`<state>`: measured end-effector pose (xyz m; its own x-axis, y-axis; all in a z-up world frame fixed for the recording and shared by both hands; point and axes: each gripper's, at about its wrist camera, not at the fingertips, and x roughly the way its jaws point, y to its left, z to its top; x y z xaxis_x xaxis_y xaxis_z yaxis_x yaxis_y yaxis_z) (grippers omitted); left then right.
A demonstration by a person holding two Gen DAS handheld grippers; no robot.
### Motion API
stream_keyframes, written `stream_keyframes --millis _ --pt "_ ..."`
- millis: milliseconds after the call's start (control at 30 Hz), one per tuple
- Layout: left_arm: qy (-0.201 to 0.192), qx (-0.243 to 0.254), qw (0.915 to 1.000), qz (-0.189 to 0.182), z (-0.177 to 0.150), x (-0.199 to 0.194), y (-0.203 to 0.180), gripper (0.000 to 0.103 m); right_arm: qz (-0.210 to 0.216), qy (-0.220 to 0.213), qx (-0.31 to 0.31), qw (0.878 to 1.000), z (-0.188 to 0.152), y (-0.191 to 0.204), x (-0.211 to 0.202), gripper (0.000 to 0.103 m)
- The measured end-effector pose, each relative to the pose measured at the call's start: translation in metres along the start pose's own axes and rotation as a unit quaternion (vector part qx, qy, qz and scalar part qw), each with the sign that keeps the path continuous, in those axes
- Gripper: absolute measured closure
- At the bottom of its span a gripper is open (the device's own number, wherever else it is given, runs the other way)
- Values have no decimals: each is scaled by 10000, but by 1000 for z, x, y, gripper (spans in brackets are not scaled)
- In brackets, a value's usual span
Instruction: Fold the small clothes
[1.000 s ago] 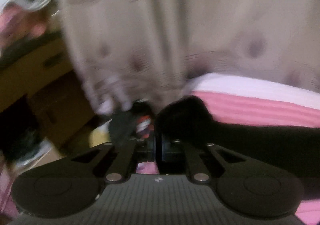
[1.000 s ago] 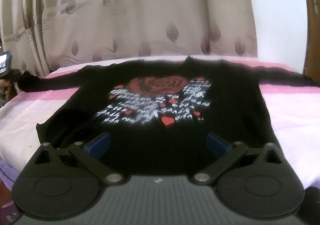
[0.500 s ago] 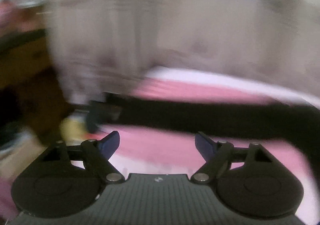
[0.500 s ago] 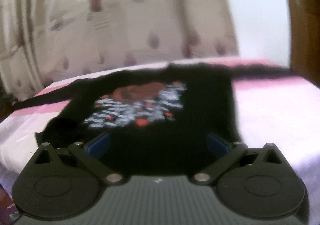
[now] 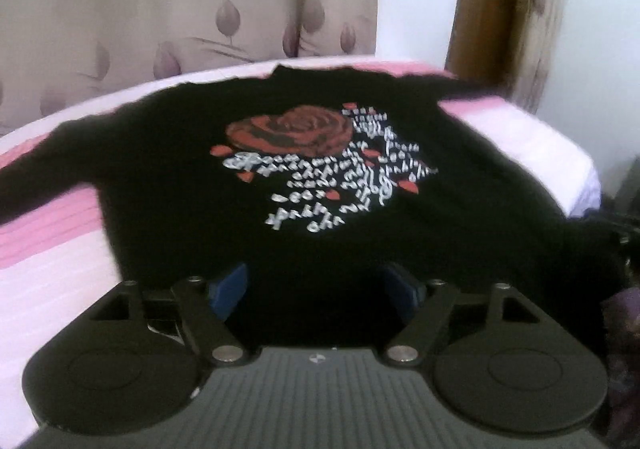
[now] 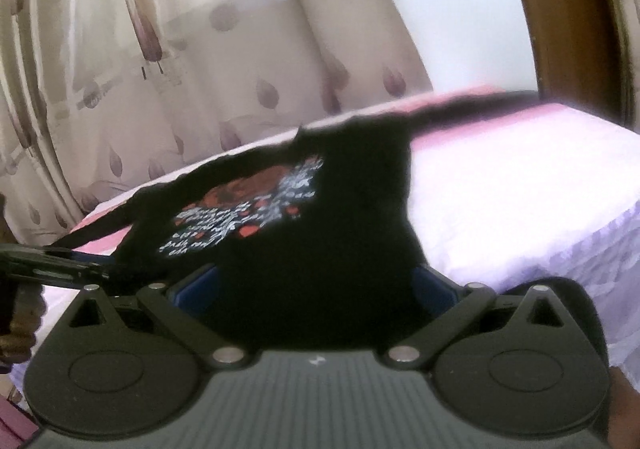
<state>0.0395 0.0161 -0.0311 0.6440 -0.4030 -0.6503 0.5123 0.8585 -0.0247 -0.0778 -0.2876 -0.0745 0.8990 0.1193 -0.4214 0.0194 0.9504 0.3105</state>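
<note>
Black sweater (image 5: 168,185) lies spread flat, print up, on the pink-and-white bed (image 5: 44,249), its left sleeve stretched over the pink stripe toward the bed's left edge. Left gripper (image 5: 316,289) hangs over the near hem, jaws wide, holding nothing. The rose print (image 5: 292,131) sits above white script too blurred to read. Right gripper (image 6: 316,281), jaws wide, straddles the hem; bare sheet lies open to its right. Curtain (image 6: 180,49) lettering is illegible.

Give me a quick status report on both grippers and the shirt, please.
Left gripper open, right gripper open, both at hem. Black rose-print shirt spread flat on pink bedsheet, unfolded. Nothing on it.
</note>
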Motion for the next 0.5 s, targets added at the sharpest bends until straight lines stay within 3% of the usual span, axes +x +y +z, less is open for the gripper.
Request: stream_keyframes --millis 33,67,133,233,333,400,500 --pt "58 75 9999 110 -2 4 -4 54 -3 1 24 10000 0 -2 -1 0" --pt "216 7 9994 273 -4 7 -4 90 0 4 55 10000 0 -6 -2 0" --pt "115 -565 9977 348 -11 -9 10 92 -15 -47 130 9999 0 -12 -5 0" --pt "0 -645 9952 733 -30 -46 13 92 -54 -87 312 9995 -1 -25 -6 0" --pt "295 -796 9906 1068 -61 -81 17 92 -83 -22 579 9983 -3 -38 -3 0" --pt "515 -934 9890 1023 -85 -100 22 92 -79 -15 715 9974 -3 -44 -2 0" --pt "1030 -614 9878 990 -102 -114 17 98 -111 -57 776 9969 1 -52 -3 0"
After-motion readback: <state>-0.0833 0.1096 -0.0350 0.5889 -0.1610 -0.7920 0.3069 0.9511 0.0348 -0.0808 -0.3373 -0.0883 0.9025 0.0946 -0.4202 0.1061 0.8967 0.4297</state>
